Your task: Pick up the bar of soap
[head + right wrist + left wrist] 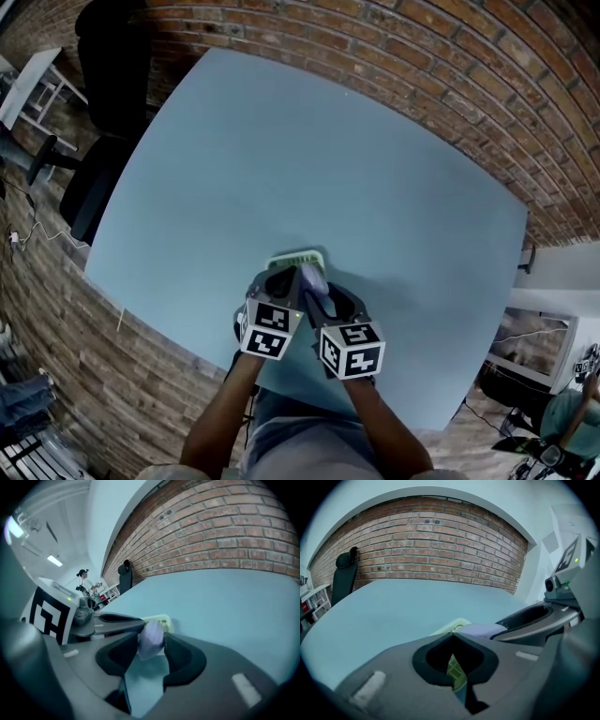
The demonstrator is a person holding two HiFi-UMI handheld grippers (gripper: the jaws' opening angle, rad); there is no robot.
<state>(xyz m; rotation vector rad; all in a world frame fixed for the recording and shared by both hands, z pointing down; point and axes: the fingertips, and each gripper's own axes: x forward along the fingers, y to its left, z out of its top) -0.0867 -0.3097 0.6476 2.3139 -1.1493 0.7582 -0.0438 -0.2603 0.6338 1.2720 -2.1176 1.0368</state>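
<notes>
On the blue table (pixel 281 141), seen from the head, sit one green dish (pixel 298 258) and one lilac bar of soap (pixel 314 278) lying on it, with two grippers meeting there: the left gripper (pixel 284 274) at the dish's near edge, the right gripper (pixel 326 292) at the soap. Along the left gripper's own jaws, the tips are together, pinching the green dish rim. Along the right gripper's jaws, they stand wide apart with the soap (pixel 151 639) between the tips, not visibly squeezed.
</notes>
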